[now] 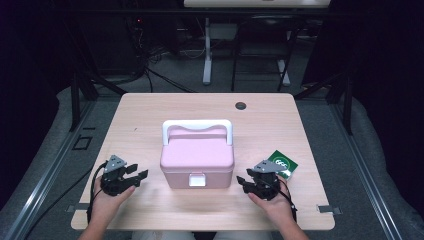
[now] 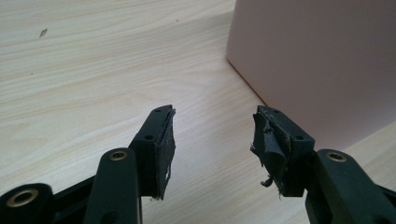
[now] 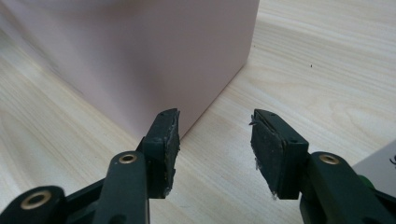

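- Plainly, the pink box [image 1: 197,162] sits at the centre of the table [image 1: 150,115], lid down, its white handle [image 1: 197,124] lying back toward the upper part of the frame and its white latch [image 1: 196,180] facing the lower edge.
- The left gripper [image 1: 141,172] sits at lower left, jaws spread with nothing between them; in its own view the box wall [image 2: 317,60] stands just beside the right-hand jaw. Judged risk: swinging in, that jaw could knock the box and slide it.
- The right gripper [image 1: 242,181] at lower right is likewise released and empty, near the box corner [image 3: 243,60]. A one-sided push could turn the box askew.
- The green packet [image 1: 283,164] lies just behind the right gripper; a backward sweep might drag it off the table.
- Torn padding on the jaw [image 2: 268,140] may slip on smooth plastic.
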Available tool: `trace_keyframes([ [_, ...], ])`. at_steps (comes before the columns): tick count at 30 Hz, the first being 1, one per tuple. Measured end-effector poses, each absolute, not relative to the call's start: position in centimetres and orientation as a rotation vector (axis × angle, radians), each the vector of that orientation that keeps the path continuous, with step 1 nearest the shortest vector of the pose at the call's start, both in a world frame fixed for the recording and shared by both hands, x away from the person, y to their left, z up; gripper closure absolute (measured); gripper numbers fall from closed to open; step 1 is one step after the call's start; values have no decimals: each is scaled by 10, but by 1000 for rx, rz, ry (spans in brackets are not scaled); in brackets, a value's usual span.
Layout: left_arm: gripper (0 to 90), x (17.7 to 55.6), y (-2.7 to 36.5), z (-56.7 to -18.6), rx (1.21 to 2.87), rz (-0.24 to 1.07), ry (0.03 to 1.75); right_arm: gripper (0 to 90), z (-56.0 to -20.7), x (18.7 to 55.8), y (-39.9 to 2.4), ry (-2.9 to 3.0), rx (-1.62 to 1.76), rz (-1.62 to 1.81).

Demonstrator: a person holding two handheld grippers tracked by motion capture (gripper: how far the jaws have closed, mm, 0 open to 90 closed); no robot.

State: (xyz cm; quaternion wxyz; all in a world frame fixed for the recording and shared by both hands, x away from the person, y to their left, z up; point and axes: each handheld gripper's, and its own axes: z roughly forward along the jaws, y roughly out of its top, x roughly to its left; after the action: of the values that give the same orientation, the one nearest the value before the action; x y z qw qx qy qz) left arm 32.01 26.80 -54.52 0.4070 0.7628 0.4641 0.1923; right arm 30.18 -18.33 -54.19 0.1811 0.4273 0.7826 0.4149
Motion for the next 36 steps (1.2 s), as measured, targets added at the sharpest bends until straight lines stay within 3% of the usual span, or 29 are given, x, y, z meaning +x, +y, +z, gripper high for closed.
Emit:
trace_keyframes([
  [12, 524, 321, 274, -547, 1889, 433, 1189, 492, -542, 304, -190, 2171, 1264, 1209],
  [36, 613, 320, 271, -539, 1886, 417, 1180, 641, -539, 303, -190, 2143, 1250, 1200],
])
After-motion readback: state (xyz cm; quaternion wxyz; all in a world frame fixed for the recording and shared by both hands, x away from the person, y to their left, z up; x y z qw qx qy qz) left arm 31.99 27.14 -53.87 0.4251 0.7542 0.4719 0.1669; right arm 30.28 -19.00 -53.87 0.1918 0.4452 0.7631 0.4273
